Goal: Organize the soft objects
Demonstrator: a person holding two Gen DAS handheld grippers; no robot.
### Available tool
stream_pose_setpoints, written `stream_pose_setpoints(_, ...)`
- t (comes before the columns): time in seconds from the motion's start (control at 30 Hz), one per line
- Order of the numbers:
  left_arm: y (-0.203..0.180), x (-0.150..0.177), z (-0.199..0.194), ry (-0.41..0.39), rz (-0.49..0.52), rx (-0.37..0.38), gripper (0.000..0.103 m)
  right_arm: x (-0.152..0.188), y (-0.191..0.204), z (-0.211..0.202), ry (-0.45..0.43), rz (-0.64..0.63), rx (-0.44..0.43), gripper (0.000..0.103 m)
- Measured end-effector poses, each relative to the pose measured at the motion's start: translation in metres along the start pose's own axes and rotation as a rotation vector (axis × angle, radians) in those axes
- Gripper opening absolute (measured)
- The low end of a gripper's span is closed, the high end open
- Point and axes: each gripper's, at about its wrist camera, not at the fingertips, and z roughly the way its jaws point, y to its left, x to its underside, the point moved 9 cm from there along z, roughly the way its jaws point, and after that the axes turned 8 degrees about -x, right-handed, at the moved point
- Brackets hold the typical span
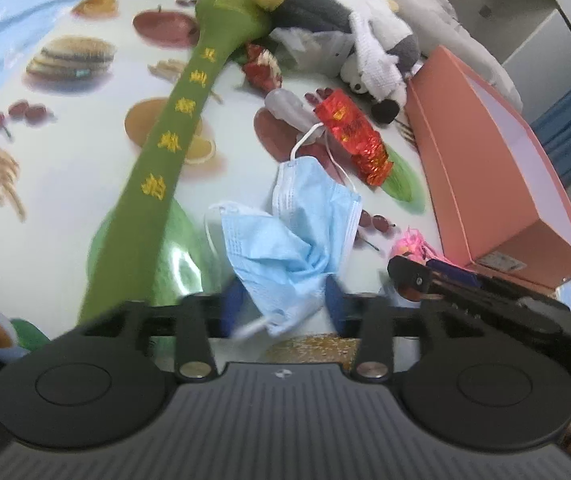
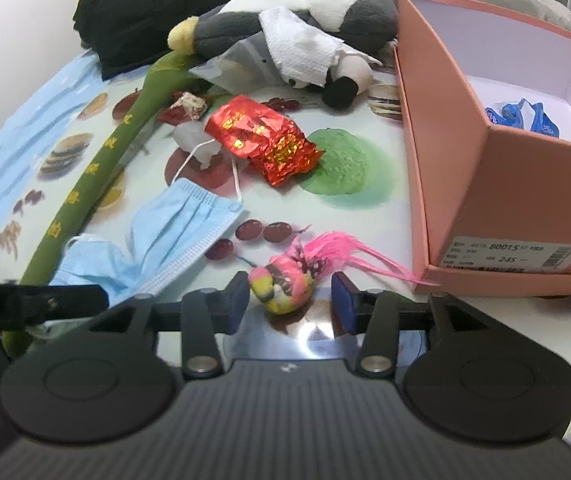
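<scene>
Left gripper (image 1: 285, 304) open, fingers either side of the near corner of a crumpled blue mask (image 1: 289, 240) lying on the bench (image 1: 65, 184), beside a long green plush (image 1: 173, 128); not clenched yet. Right gripper (image 2: 291, 300) also open, straddling a small pink feathered bird toy (image 2: 285, 280), just left of the pink box (image 2: 497, 168). Judgement: both are pre-grasp. To do it well, push deeper so pads catch bunched fabric, not a loose edge or ear loop; close on the bird's body, not the feathers. Then lift clear and drop both in the box.
</scene>
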Motion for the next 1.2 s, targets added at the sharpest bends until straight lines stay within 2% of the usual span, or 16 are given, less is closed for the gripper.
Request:
stream_pose_setpoints(0.17,-0.006,-0.011,-0.014,-0.066,0.110,-0.021,0.069,0.001,0.003,0.002,-0.010,0.000,-0.011,0.048)
stream_pose_setpoints(0.27,-0.018,-0.020,-0.016,-0.107,0.225,-0.028,0.070,0.001,0.005,0.006,-0.015,-0.017,-0.012,0.048)
stream_pose_setpoints(0.43,-0.040,-0.035,-0.010,-0.143,0.337,0.005,0.078,0.001,0.007,0.009,-0.014,-0.043,-0.008,0.043)
stream_pose_setpoints(0.47,-0.043,-0.036,-0.006,-0.140,0.346,0.007,0.078,0.001,0.006,0.008,-0.014,-0.042,-0.007,0.037)
stream_pose_setpoints(0.7,-0.049,-0.036,0.037,-0.070,0.374,-0.012,0.078,0.001,-0.002,0.000,-0.028,-0.024,-0.018,0.037)
stream_pose_setpoints(0.9,-0.051,-0.028,0.057,-0.064,0.421,-0.065,0.076,0.004,-0.009,-0.002,-0.028,-0.004,-0.023,0.037)
stream_pose_setpoints(0.97,-0.052,-0.025,0.064,-0.048,0.412,-0.060,0.073,0.005,-0.011,-0.002,-0.028,0.000,-0.024,0.037)
stream_pose_setpoints(1.03,-0.053,-0.025,0.064,-0.071,0.430,-0.081,0.065,0.005,-0.011,-0.003,-0.031,0.003,-0.028,0.037)
stream_pose_setpoints(1.2,-0.058,-0.025,0.061,-0.071,0.428,-0.081,0.031,0.004,-0.011,-0.007,-0.043,0.015,-0.039,0.037)
